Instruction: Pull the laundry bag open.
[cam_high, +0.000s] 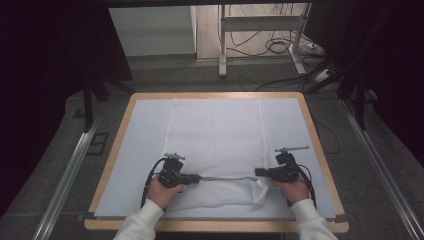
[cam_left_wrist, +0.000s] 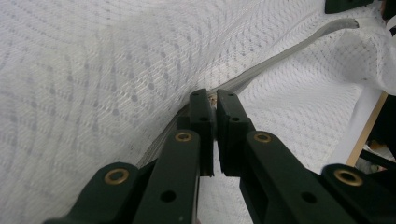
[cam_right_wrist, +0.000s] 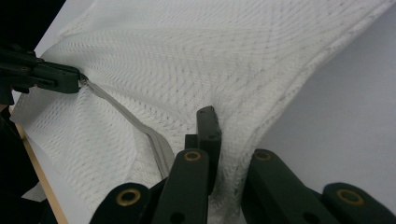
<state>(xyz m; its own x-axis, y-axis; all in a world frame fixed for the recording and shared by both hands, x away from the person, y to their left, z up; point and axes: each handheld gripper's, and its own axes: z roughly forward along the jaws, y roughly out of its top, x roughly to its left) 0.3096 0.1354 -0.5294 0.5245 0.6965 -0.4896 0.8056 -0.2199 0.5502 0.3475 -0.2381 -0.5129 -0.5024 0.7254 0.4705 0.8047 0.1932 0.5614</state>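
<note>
My left tongs (cam_high: 199, 177) are clamped on the zipper (cam_high: 227, 177) of the white mesh bag (cam_high: 215, 135); my right tongs (cam_high: 258, 172) pinch the bag's corner at the zipper's other end. The zipper runs straight between them, crosswise; the bag's length stretches away from both across the worktop (cam_high: 305, 115).

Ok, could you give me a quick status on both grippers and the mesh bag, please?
Left gripper shut on the zipper. Right gripper shut on the mesh bag at its corner. Zipper line taut between them. Nothing in the way on the table.
</note>
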